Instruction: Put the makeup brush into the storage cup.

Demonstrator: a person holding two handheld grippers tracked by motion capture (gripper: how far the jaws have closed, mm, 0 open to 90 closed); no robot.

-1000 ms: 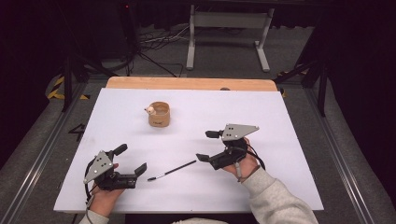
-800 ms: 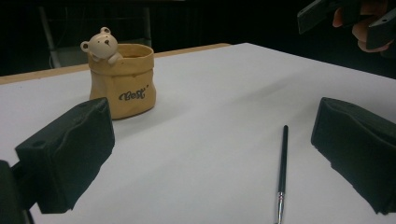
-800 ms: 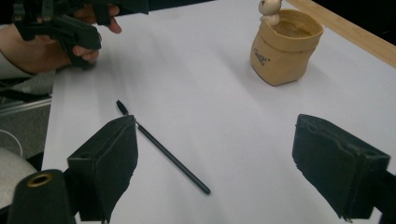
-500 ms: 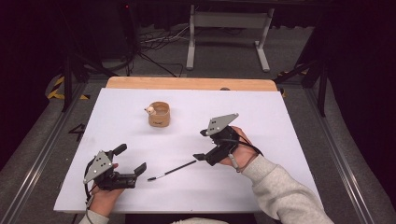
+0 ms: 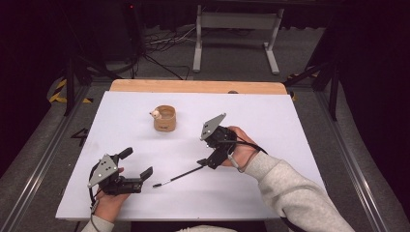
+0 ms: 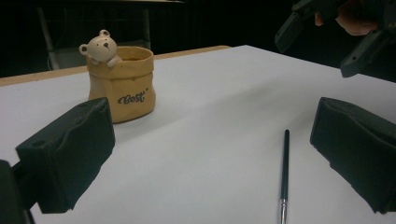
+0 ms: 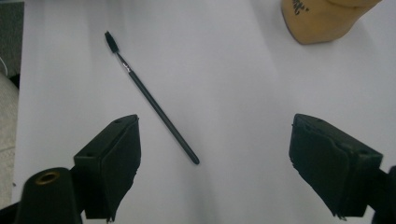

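A thin black brush [image 5: 179, 176] lies flat on the white table top [image 5: 300, 125], between the two grippers. My left gripper [image 5: 136, 163] rests low at the front left, open, and its jaws point toward the brush [image 6: 284, 172] and a tan pot [image 6: 122, 84] with a small bear on the rim. My right gripper [image 5: 209, 153] hangs open just above the brush's handle end, tilted downward. In the right gripper view the brush [image 7: 154, 102] lies diagonally between and ahead of the wide-apart jaws of the right gripper [image 7: 215, 140], untouched, bristle end farthest away.
The tan pot [image 5: 164, 118] stands upright toward the table's far middle-left, well apart from both grippers. A wooden strip [image 5: 193, 86] edges the far side. Beyond it are a metal stand [image 5: 237, 29] and cables on the dark floor.
The right hand has carried its gripper left and slightly away, and tipped it down over the brush's handle end. The left gripper, brush and pot have kept still.
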